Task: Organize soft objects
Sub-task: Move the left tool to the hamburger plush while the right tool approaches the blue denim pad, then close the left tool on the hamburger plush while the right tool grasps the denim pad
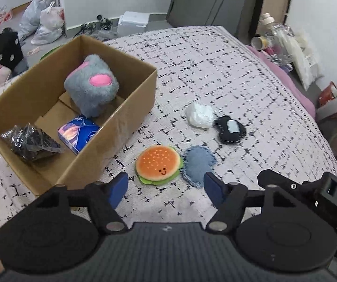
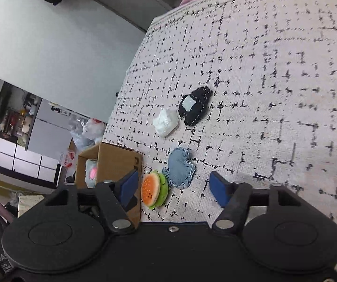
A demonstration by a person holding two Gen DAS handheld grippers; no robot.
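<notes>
A plush burger [image 1: 158, 164] lies on the patterned bedspread [image 1: 215, 70] just beyond my open, empty left gripper [image 1: 166, 189]. Beside it lie a blue denim patch [image 1: 198, 163], a black stitched pad [image 1: 230, 129] and a white soft bundle [image 1: 200, 115]. A cardboard box [image 1: 112, 141] at left holds a grey and pink plush [image 1: 90, 88], a blue packet [image 1: 78, 135] and a black wrapped item [image 1: 30, 142]. In the right wrist view my right gripper [image 2: 172, 189] is open and empty, near the burger [image 2: 154, 190], denim patch [image 2: 180, 170], white bundle [image 2: 166, 122] and black pad [image 2: 194, 109].
The box [image 2: 119, 162] stands left of the burger in the right wrist view. Bags and a white foam box [image 1: 133, 22] lie on the floor beyond the bed. Bottles and clutter [image 1: 279, 40] stand off the bed's right edge. The right gripper's body [image 1: 321, 192] shows at lower right.
</notes>
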